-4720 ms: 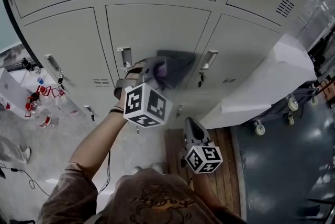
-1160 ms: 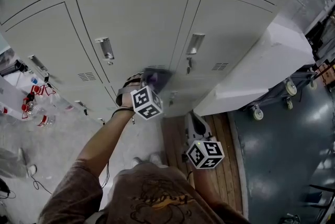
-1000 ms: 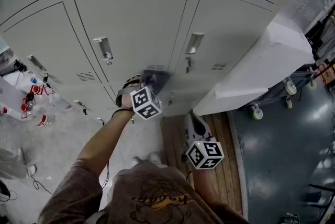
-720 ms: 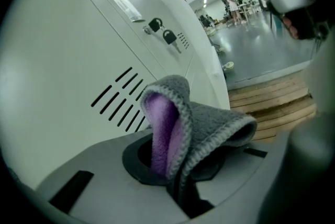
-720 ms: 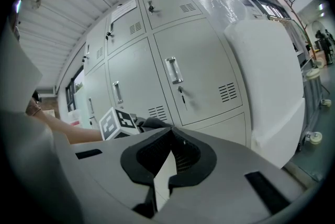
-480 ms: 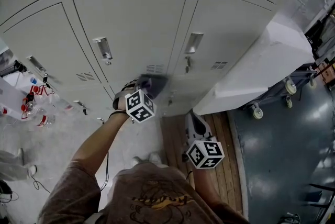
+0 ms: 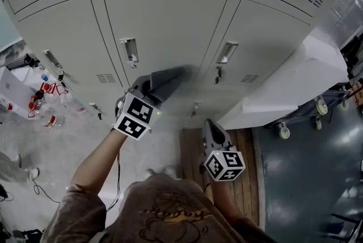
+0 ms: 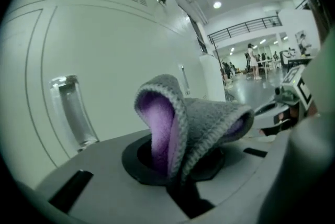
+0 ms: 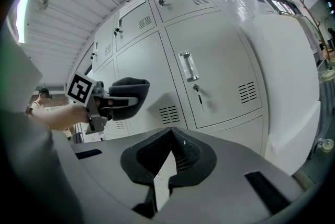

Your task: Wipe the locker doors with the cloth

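The grey cloth point(image 7: 166, 80) with a purple inner side point(image 8: 159, 123) is folded over and pinched in my left gripper point(image 7: 148, 90), which is shut on it. It sits at the lower part of the middle locker door point(image 7: 170, 26), below the handle point(image 7: 129, 50). I cannot tell whether the cloth touches the door. In the right gripper view the cloth point(image 9: 127, 95) casts a shadow on the door point(image 9: 209, 71). My right gripper point(image 7: 211, 131) hangs lower, away from the lockers, shut with nothing between its fingertips point(image 9: 170, 132).
Neighbouring locker doors point(image 7: 266, 37) carry handles and keys point(image 7: 227, 52). A white slab point(image 7: 295, 86) leans at the right beside a wheeled cart point(image 7: 320, 105). Bottles and clutter point(image 7: 48, 105) lie on the floor at the left. A wooden pallet point(image 7: 247, 162) is underfoot.
The cloth has gone down the middle door from handle height to its lower part. In the last half second the left gripper's cube swung left. The right gripper has barely moved.
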Tool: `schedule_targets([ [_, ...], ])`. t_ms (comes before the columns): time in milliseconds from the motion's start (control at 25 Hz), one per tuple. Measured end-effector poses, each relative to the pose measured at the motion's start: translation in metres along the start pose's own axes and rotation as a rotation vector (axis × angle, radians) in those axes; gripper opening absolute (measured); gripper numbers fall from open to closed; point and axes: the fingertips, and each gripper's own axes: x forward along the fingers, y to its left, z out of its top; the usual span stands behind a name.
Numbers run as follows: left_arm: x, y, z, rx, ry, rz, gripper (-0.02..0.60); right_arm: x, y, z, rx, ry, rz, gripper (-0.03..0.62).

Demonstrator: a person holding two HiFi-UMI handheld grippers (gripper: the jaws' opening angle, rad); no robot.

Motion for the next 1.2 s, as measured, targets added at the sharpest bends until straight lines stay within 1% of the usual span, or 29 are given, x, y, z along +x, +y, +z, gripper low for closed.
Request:
schedule_targets([
  [80, -0.019, 0.009, 0.009, -0.052, -0.034, 0.011, 0.038, 0.005, 0.007, 0.003, -0.008, -0.003, 0.023, -0.002],
  [200, -0.048, 0.02, 0.012, -0.134, -0.064, 0.029, 0.038, 0.011, 0.017, 0.006, -0.021, -0.001, 0.055, -0.002],
  [400, -0.092, 0.039, 0.002, -0.227, -0.082, 0.104, 0.038, 0.018, 0.031, 0.006, -0.033, 0.007, 0.096, -0.002],
  [600, -0.125, 0.046, -0.018, -0.296, -0.085, 0.166, 0.038, 0.025, 0.041, 0.004, -0.051, 0.018, 0.134, -0.002],
  [680, -0.137, 0.045, -0.031, -0.345, -0.085, 0.175, 0.038, 0.027, 0.046, 0.003, -0.059, 0.02, 0.151, -0.002],
  [800, -0.149, 0.042, -0.047, -0.423, -0.11, 0.186, 0.038, 0.03, 0.052, 0.004, -0.075, 0.017, 0.167, -0.002],
  [1000, -0.158, 0.035, -0.069, -0.454, -0.18, 0.235, 0.038, 0.032, 0.063, 0.001, -0.096, 0.005, 0.196, -0.002],
  [1200, -0.156, 0.029, -0.091, -0.484, -0.21, 0.244, 0.038, 0.036, 0.073, -0.009, -0.114, 0.011, 0.218, -0.002],
])
